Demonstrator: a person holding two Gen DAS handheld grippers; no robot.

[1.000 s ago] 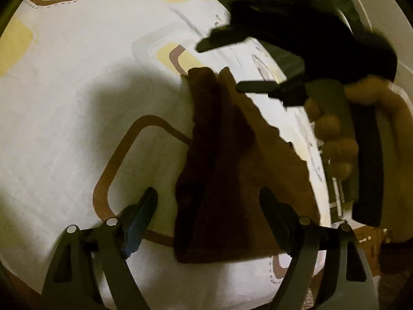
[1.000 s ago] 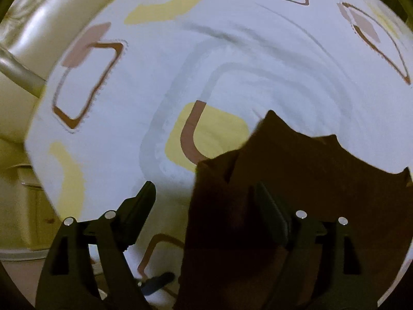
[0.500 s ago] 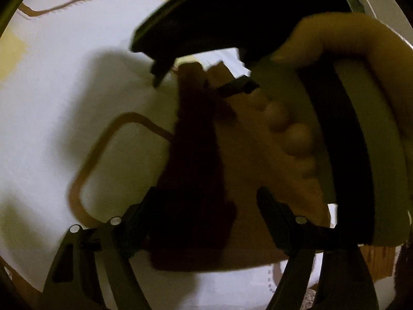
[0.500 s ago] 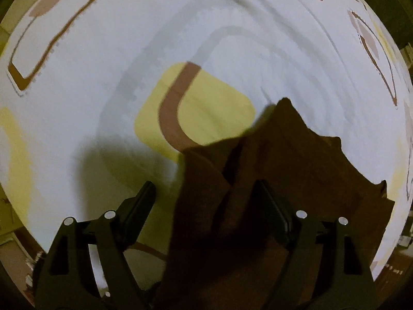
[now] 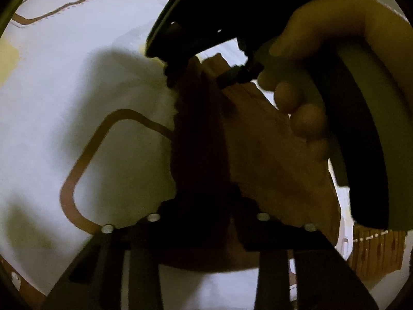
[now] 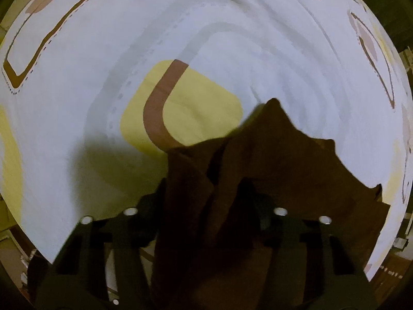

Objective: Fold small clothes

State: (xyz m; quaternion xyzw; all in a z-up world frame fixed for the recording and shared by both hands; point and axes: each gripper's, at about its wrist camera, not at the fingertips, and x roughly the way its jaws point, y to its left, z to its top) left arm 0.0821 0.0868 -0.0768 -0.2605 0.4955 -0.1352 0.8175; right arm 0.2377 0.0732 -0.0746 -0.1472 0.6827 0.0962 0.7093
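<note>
Since a second ago both tools closed: in the left view the left gripper [image 5: 206, 206] pinches the dark brown knitted cloth [image 5: 258, 155] lying on the white patterned sheet [image 5: 77, 90], and in the right view the right gripper [image 6: 204, 206] pinches its bunched corner, which could slip out if pulled unevenly.

Open white patterned bedsheet [image 6: 232, 38] ahead & left of dark brown bunched cloth [image 6: 258, 180]. In left view, right tool [image 5: 198, 75] w/ hand [image 5: 309, 64] blocks far right side.
</note>
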